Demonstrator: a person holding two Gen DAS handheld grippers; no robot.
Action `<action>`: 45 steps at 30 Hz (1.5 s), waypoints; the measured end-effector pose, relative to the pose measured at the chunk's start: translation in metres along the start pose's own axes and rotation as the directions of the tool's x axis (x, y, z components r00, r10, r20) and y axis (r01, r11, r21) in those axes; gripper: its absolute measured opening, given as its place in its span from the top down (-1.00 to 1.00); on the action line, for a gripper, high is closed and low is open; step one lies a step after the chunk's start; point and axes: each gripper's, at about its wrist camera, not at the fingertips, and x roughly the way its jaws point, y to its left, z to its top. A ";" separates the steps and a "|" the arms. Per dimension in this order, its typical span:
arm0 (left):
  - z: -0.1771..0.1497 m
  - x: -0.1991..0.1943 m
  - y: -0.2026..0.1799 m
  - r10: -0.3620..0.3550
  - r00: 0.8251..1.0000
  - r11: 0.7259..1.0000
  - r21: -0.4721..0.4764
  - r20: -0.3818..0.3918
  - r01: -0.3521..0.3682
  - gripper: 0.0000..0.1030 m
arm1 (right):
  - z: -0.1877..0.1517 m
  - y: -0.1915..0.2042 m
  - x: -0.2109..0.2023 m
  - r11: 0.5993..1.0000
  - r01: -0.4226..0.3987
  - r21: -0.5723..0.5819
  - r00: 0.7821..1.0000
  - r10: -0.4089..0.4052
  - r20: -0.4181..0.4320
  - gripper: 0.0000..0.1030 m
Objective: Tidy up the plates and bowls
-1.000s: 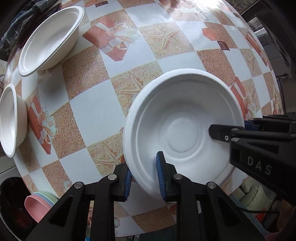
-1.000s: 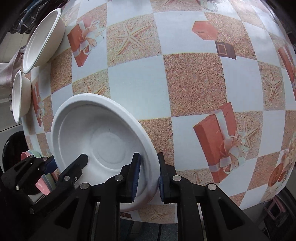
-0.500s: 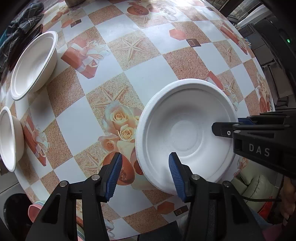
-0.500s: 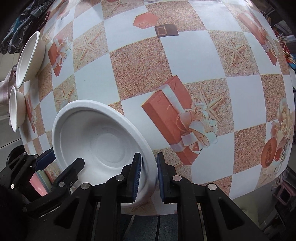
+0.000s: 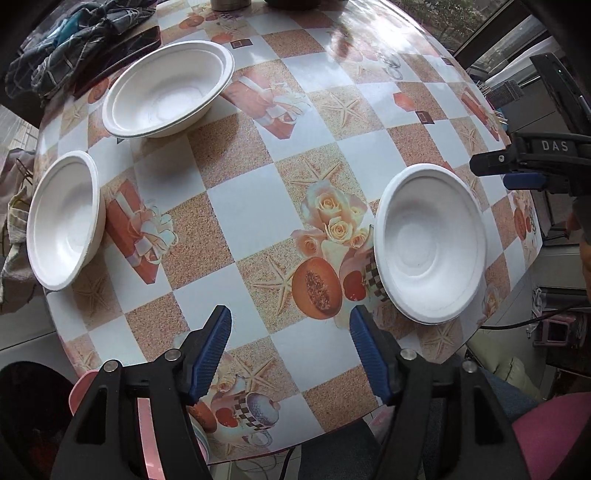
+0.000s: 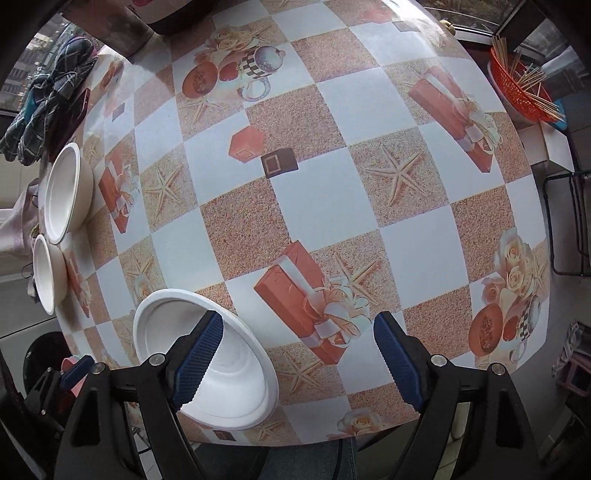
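A white plate [image 5: 430, 243] lies flat on the patterned table near its front right edge; it also shows in the right wrist view [image 6: 218, 365]. My left gripper [image 5: 290, 354] is open and empty, pulled back to the plate's left. My right gripper [image 6: 295, 362] is open and empty, above the plate's right side. The right gripper shows at the right edge of the left wrist view [image 5: 517, 170]. Two white bowls stand at the table's left: a larger one [image 5: 168, 88] at the back and a smaller one [image 5: 64, 219] nearer.
The table [image 5: 258, 206] has a checked cloth with printed gifts and starfish. A dark plaid cloth [image 5: 74, 33] lies at the back left. Pink plates [image 5: 88, 387] sit below the front left edge. An orange basket of sticks [image 6: 517, 85] stands beyond the right side.
Both grippers let go of the plate and opened wide. Both pulled back and up from it. The plate now lies on the table near the front edge.
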 end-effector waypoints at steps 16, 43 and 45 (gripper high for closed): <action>0.119 -0.037 0.113 0.218 0.958 0.958 -0.230 0.187 -0.173 -0.45 | 0.084 0.139 -0.006 0.978 -0.046 -0.202 0.995 0.064 0.082 -0.65; 0.203 0.067 0.146 0.207 0.978 0.968 -0.135 -0.035 -0.210 0.24 | 0.127 0.225 0.090 0.970 -0.149 -0.193 0.988 0.139 -0.062 -0.06; 0.202 0.065 0.140 0.210 0.977 0.970 -0.122 -0.022 -0.211 0.31 | 0.128 0.227 0.091 0.962 -0.180 -0.207 0.983 0.168 -0.073 0.26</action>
